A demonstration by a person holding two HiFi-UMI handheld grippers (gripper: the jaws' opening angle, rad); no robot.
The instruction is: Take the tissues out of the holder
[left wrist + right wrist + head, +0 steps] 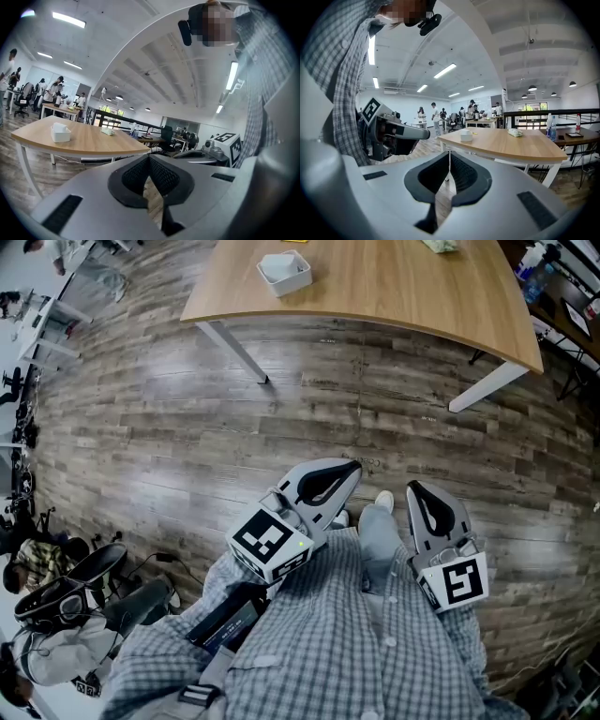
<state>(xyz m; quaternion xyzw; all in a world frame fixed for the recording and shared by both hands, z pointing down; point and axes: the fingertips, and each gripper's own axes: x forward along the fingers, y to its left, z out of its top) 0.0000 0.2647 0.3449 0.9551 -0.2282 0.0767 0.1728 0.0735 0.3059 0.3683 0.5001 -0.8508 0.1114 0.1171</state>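
The white tissue holder (pixel 284 271) stands on the wooden table (pixel 394 287), far from me, with white tissue showing in its top. It also shows small in the left gripper view, holder (pixel 61 132), and in the right gripper view, holder (pixel 466 135). A crumpled tissue (pixel 515 133) lies farther along the tabletop. Both grippers are held close to my body above the floor, well short of the table. My left gripper (pixel 351 468) is shut with nothing in it, its jaws meeting in its own view, left gripper (pixel 149 157). My right gripper (pixel 413 488) is likewise shut and empty, right gripper (pixel 449 153).
Wood-plank floor (pixel 187 427) lies between me and the table, whose white legs (pixel 234 351) angle outward. Office chairs and bags (pixel 66 596) crowd the left. Other desks with people (pixel 51 93) stand in the background. Bottles (pixel 551 126) sit on a far desk.
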